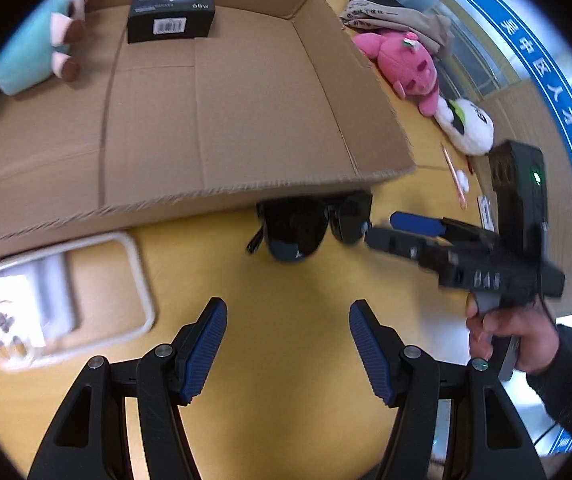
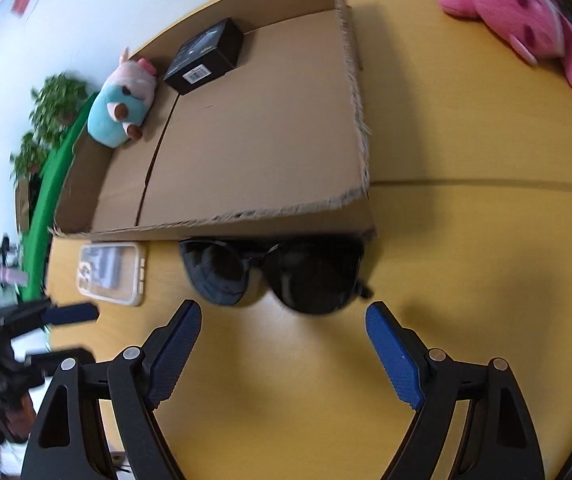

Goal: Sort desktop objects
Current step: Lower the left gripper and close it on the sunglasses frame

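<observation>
Black sunglasses (image 1: 309, 226) (image 2: 274, 274) lie on the yellow table against the front wall of a low cardboard box (image 1: 190, 196) (image 2: 286, 212). My left gripper (image 1: 287, 316) is open and empty, short of the sunglasses. My right gripper (image 2: 284, 312) is open, just in front of the sunglasses; in the left wrist view it (image 1: 381, 228) reaches in from the right with its tips beside the right lens. Inside the box lie a teal and pink plush (image 1: 38, 44) (image 2: 122, 100) and a black carton (image 1: 170, 12) (image 2: 206, 56).
A clear phone case (image 1: 66, 300) (image 2: 112, 272) lies left of the sunglasses. A pink plush (image 1: 401, 64) (image 2: 521, 20), a white plush (image 1: 465, 124), a pencil (image 1: 453, 176) and grey cloth (image 1: 397, 20) lie right of the box.
</observation>
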Tool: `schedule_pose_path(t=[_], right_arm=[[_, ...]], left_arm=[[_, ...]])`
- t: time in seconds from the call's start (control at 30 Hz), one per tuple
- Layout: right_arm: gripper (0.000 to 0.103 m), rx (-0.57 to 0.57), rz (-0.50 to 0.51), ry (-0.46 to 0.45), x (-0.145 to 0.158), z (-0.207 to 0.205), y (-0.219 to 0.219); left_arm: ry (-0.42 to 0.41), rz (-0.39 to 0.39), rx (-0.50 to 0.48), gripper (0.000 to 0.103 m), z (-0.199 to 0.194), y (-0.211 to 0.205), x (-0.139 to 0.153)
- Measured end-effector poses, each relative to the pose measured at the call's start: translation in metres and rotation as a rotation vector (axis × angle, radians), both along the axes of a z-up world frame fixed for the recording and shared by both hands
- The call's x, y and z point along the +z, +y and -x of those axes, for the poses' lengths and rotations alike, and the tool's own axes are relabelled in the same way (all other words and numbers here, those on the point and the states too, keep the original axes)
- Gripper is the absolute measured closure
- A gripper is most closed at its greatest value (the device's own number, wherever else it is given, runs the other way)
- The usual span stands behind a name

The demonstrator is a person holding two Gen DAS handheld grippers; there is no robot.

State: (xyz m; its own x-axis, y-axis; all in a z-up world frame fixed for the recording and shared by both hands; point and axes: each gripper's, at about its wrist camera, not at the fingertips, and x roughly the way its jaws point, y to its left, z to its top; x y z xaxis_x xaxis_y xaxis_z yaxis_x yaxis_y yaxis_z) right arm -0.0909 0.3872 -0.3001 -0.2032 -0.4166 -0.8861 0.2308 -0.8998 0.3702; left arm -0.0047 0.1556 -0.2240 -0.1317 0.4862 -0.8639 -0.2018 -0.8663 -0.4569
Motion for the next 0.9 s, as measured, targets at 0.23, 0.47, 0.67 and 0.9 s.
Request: schedule_pose_path(t=[0.23,0.47,0.67,0.9], right_arm=[[0.02,0.154,-0.002,0.086,-0.013,0.005,-0.019],[0.038,0.188,0.035,0.062,-0.022,-0.011,-0.022],[0.036,0.242,0.083,0.005,-0.02,-0.054,-0.028],[0.024,0.063,0.078,0.038,-0.019,-0.012,0.0]], left_arm=[[0.002,-0.055,0.034,0.04,0.018,0.017,-0.035],[0.0,-0.103,0.039,0.04,0.012,0.011,-0.042],[-0.019,-0.092,0.047,0.04,-0.009,-0.012,-0.041],[0.011,-0.1,0.097,0.04,0.006,-0.017,-0.035]])
